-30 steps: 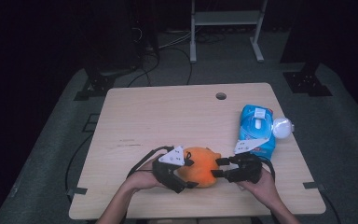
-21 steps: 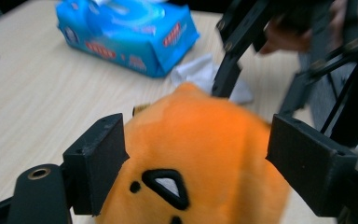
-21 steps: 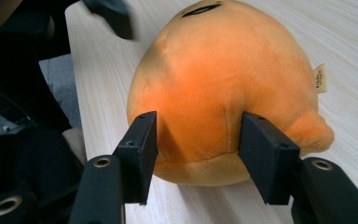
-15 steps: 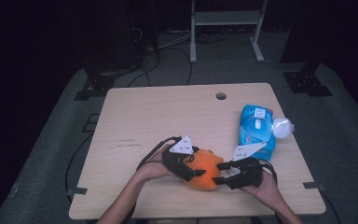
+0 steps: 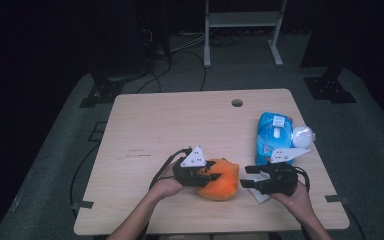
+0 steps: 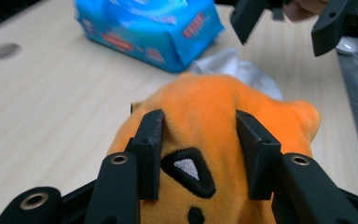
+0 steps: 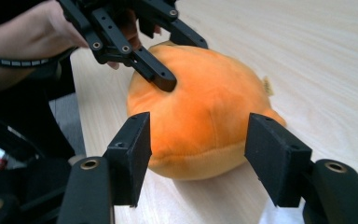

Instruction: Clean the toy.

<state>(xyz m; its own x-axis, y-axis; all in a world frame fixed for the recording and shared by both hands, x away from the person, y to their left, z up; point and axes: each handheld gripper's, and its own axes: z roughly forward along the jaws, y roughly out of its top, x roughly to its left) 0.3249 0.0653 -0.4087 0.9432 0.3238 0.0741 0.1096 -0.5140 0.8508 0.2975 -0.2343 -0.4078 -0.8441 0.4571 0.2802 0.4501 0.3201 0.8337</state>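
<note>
Orange and round, the plush toy [image 5: 221, 180] lies low in the high view's centre, my left claw [image 6: 199, 154], just closing, now clenched into its fabric while my right claw [image 5: 248, 176] hangs released beside it, so grasping is done and lifting remains.

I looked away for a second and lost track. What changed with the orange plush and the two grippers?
The right gripper let go of the orange plush and backed off to the right, open. The left gripper closed its fingers into the plush. The plush, blue wipes pack and table stayed put.
</note>
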